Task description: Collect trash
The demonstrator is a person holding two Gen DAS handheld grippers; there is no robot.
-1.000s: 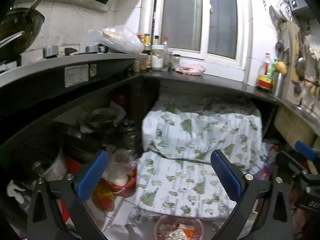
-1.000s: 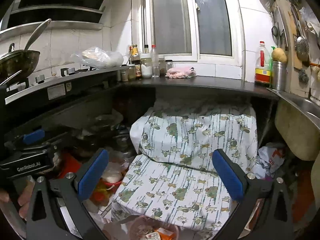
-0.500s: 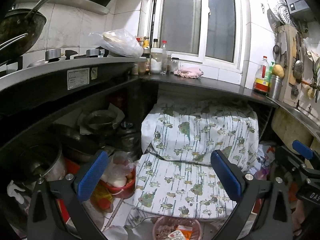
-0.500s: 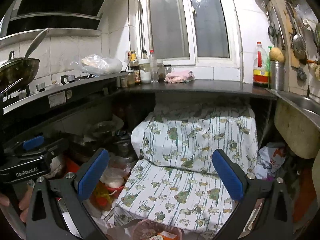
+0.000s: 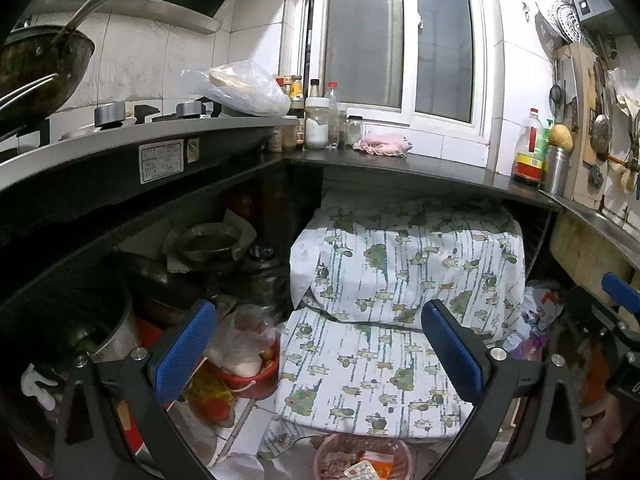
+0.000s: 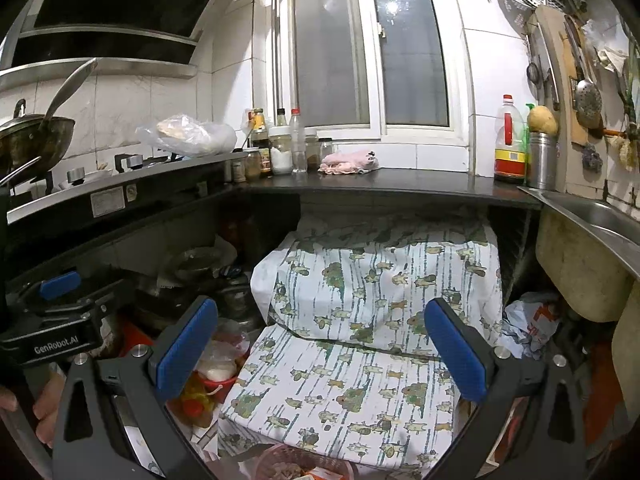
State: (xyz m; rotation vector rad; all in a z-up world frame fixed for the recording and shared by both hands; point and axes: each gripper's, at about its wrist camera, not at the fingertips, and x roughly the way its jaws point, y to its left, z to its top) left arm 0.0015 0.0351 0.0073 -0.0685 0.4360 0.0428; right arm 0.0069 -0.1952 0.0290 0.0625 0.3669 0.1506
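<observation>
My left gripper (image 5: 318,354) is open and empty, held in the air facing the space under the dark counter (image 5: 420,170). My right gripper (image 6: 320,354) is open and empty too, beside it. A pink basket (image 5: 362,458) with wrappers and scraps stands on the floor at the bottom edge, and it also shows in the right wrist view (image 6: 304,464). Crumpled plastic and paper trash (image 5: 538,312) lies under the sink at the right, also in the right wrist view (image 6: 528,326). A red bucket (image 5: 248,374) with a clear bag in it stands at the lower left.
A bundle covered in a printed cloth (image 5: 400,312) fills the space under the counter. Pots and bowls (image 5: 208,242) crowd the left shelf. A wok (image 5: 36,68) sits on the stove. Jars (image 5: 318,124), a pink rag (image 5: 382,144) and an oil bottle (image 5: 528,152) stand on the counter.
Both grippers have risen and tilted up a little, so the basket has slid toward the bottom edge. Both stay open.
</observation>
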